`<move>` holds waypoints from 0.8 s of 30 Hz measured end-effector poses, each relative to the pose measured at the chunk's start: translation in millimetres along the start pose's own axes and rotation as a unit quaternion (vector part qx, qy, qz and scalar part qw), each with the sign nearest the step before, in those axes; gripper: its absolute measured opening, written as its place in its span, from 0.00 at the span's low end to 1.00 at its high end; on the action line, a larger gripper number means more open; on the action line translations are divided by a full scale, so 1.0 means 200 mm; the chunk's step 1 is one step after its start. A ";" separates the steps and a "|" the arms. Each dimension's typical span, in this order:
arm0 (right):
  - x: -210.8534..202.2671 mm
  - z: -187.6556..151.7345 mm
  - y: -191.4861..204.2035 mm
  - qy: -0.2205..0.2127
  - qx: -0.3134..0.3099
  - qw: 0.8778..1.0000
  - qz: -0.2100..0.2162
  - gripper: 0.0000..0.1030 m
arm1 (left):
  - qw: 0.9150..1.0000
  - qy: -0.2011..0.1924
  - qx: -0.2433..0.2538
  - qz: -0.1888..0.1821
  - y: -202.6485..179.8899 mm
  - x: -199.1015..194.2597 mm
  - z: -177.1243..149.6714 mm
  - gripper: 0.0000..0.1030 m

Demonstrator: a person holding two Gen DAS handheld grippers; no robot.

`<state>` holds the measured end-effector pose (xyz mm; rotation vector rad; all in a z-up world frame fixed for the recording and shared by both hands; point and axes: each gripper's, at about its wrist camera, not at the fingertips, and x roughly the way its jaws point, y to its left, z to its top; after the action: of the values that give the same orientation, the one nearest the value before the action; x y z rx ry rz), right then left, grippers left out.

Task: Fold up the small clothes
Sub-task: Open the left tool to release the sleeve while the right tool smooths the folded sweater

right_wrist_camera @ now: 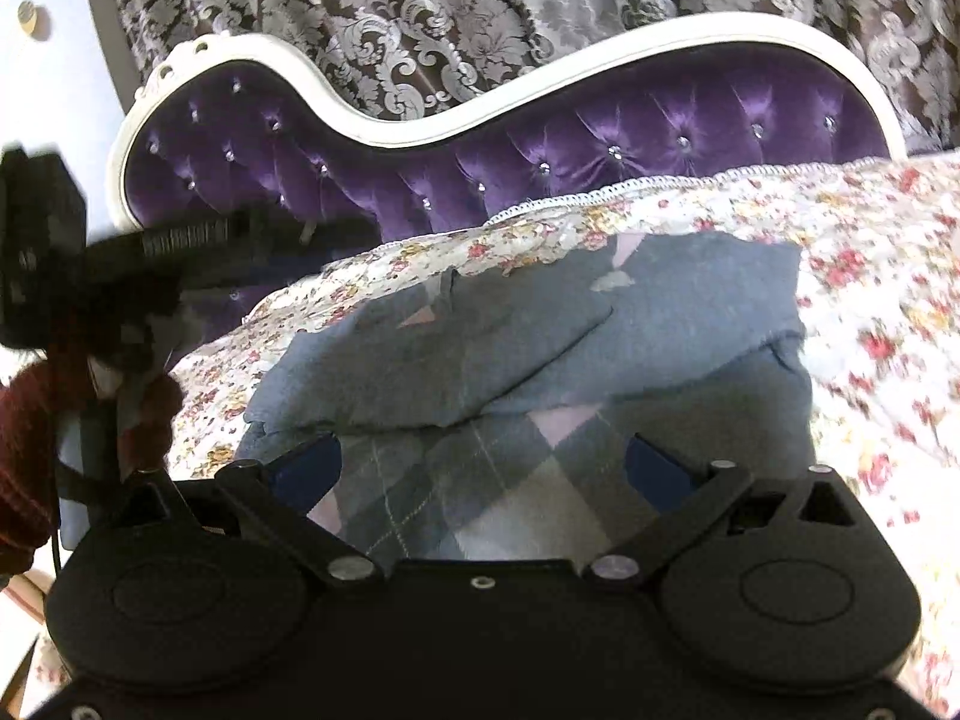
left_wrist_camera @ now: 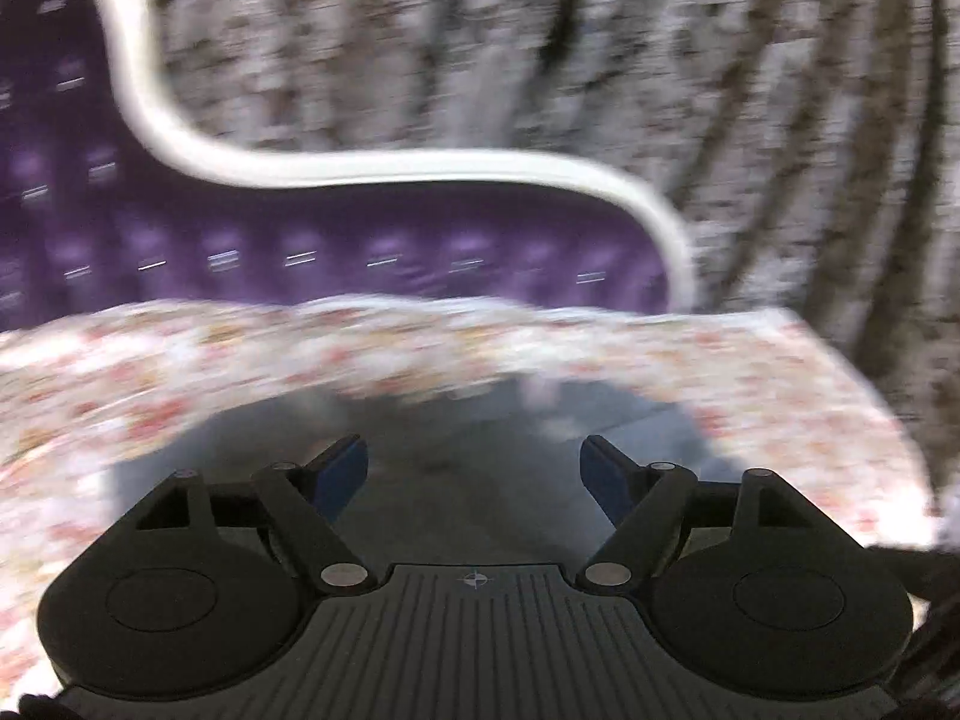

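1. The grey sweater [right_wrist_camera: 540, 348] lies on the floral bedspread [right_wrist_camera: 870, 300], filling the centre of the right wrist view, partly folded, with one flap laid across its upper part.
2. The right tool [right_wrist_camera: 483, 468] sits at the bottom centre of that frame, directly over the sweater's near edge. Its jaws are spread wide, and the argyle-patterned panel of the garment shows in the gap between the blue fingertips [right_wrist_camera: 306, 468]. Nothing is held between them; whether the tips touch the cloth cannot be told.
3. The left tool [left_wrist_camera: 474, 462] is likewise wide open at the bottom centre of its own frame, holding nothing. Grey fabric of the sweater [left_wrist_camera: 474, 420] lies ahead of and between its blue fingertips [left_wrist_camera: 342, 468], with the floral bedspread [left_wrist_camera: 180, 372] arching around it.
4. The left wrist view is heavily motion-blurred, so the sweater's folds and pattern cannot be made out there; the right wrist view shows them sharply.
5. Only the right wrist view shows the left tool [right_wrist_camera: 180, 252] from the side, at the middle left of the frame, just beyond the sweater's left edge, with a dark red knit sleeve [right_wrist_camera: 24, 450] below it.
6. Both views show the purple tufted headboard [right_wrist_camera: 540, 138] with a white frame in the upper half, and patterned curtains [right_wrist_camera: 480, 6] behind it.
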<state>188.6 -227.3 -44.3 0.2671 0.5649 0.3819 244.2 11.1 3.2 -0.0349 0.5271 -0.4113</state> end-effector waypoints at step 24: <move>0.67 0.20 0.12 0.072 -0.194 0.957 -0.204 0.97 | 0.983 0.055 -0.099 0.145 0.38 0.07 -0.32 0.78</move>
<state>308.3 -155.6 -66.9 -0.2571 0.6574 0.1046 250.7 79.4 -69.6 -0.1250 0.6706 -0.0747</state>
